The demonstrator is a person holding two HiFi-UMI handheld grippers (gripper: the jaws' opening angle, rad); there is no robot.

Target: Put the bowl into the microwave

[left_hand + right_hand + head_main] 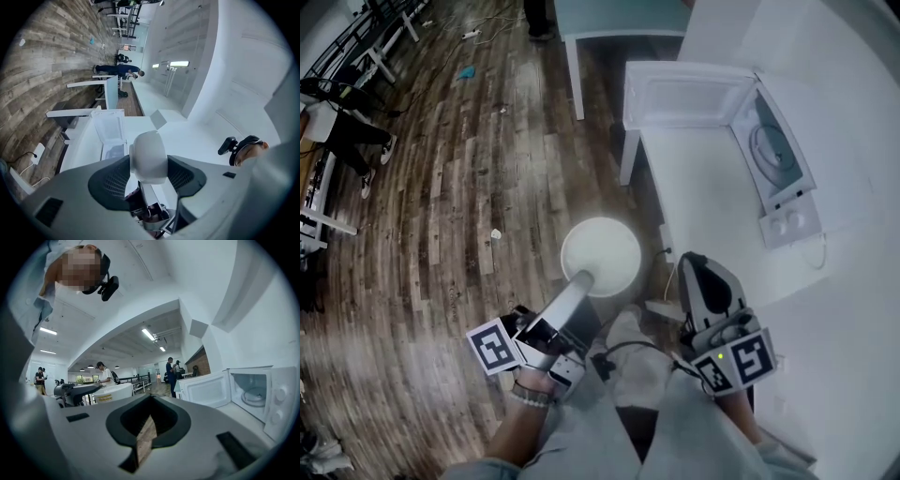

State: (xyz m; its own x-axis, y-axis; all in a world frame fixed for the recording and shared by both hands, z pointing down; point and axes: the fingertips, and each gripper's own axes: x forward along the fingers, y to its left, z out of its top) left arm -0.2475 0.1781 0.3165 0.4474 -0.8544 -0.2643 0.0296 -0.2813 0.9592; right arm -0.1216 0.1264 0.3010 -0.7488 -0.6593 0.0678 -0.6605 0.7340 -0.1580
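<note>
Off the desk's (703, 187) edge, the left gripper (581, 279) clamps the bowl (605, 251); the right gripper (698, 267) is closed and empty. The likely next move is carrying it into the open microwave (773, 159).

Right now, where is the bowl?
In the head view the bowl is at the centre, held by its rim in the left gripper, over the wooden floor beside the white table; the open microwave stands further ahead on that table.
</note>
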